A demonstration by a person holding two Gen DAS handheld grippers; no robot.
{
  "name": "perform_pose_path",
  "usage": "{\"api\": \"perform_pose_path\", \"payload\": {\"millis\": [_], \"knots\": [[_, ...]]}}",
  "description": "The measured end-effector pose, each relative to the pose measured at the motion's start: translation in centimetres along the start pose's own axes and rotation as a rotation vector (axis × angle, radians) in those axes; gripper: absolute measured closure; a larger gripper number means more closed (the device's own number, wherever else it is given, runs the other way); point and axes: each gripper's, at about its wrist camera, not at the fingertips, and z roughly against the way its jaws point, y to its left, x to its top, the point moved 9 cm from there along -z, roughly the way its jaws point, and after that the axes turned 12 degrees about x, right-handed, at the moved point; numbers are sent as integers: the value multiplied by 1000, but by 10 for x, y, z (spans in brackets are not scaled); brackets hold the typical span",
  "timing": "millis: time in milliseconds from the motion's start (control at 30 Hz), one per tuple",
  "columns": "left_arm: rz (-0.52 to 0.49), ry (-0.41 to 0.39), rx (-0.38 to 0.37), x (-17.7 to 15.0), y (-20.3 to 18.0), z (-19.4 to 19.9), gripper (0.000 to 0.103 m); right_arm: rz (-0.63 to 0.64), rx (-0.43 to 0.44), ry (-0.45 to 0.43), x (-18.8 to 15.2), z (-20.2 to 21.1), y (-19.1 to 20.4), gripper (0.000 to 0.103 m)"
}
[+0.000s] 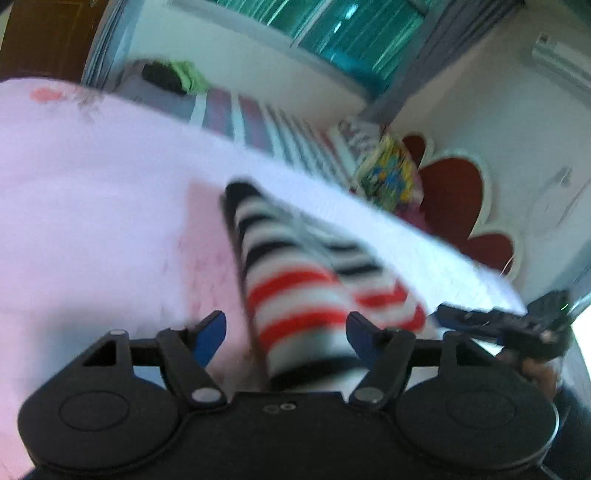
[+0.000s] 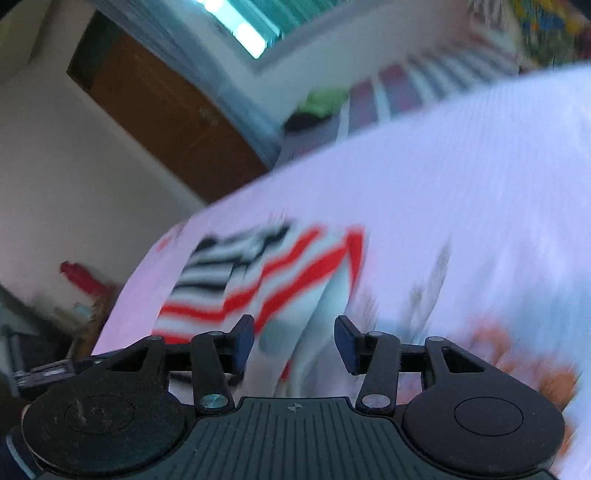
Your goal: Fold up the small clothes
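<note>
Item: striped knit garment [image 1: 295, 295], small, lying on a bed covered with a pale pink sheet [image 1: 92, 203]; it sits just ahead of both tools, with its near hem under the left one. Material: soft knit, banded black and white at the far end and red and white at the near end, with a dark edge at the hem; both views are motion-blurred, so finer weave cannot be told. Shape: in the left wrist view two long lobes lie side by side, likely sleeves or legs. Handling, as judged: light, limp, with no stiffness to hold a crease unaided; it should bunch and drag on the sheet rather than slide cleanly, and is not fragile. Best hold: a hem or corner edge, pinched through both layers. Left tool [image 1: 286, 332]: blue pads spread, the red-striped end lying between them but not pinched. Right tool [image 2: 293, 343]: pads spread, with folds of pale cloth between them and nothing clamped as far as can be seen. Surroundings: striped bedding [image 1: 258, 122] beyond the sheet, a teal window [image 1: 351, 33], a brown door [image 2: 166, 110].
</note>
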Motion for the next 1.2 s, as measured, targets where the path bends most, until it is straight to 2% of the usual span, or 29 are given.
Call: {"api": "perform_pose_path", "payload": {"millis": [67, 167, 200, 300, 333, 367, 467, 533, 600, 733, 800, 867, 967, 1033, 1133, 1200], "knots": [[-15, 21, 5, 17, -10, -13, 34, -85, 29, 6, 12, -18, -12, 55], [-79, 103, 80, 20, -21, -47, 36, -150, 19, 5, 18, -30, -31, 55], [-79, 132, 76, 16, -21, -55, 40, -157, 12, 12, 19, -32, -33, 55], [-85, 151, 80, 10, -16, -69, 38, -89, -8, 32, 21, -39, -23, 57], [-81, 150, 82, 8, -16, -70, 37, -47, -8, 28, 23, -40, -20, 84], [-69, 148, 79, 8, -15, -71, 37, 16, -16, 23, 24, -40, -16, 95], [-58, 137, 80, 4, -12, -73, 36, 203, -55, 6, 25, -44, -3, 96], [-60, 138, 88, 2, -11, -77, 35, 312, -138, 43, 17, -51, -4, 96], [-77, 133, 101, -1, -14, -83, 32, 320, -188, 83, 7, -61, -15, 96], [-113, 112, 135, 0, -17, -76, 31, 306, -213, 56, 8, -54, -10, 95], [-162, 72, 147, 1, -20, -56, 41, 328, -185, 19, 9, -30, 10, 95], [-201, 20, 146, -4, -27, -30, 49, 384, -131, 38, -4, -11, 35, 95], [-249, -15, 156, -22, -40, -4, 49, 468, -101, 95, -37, 10, 61, 95], [-284, -6, 213, -39, -43, 0, 49, 476, -103, 121, -59, 16, 65, 95], [-264, 1, 243, -56, -41, -3, 41, 504, -196, 178, -85, 10, 52, 95], [-265, -3, 249, -56, -41, -7, 39, 449, -195, 156, -83, 8, 44, 95]]}}
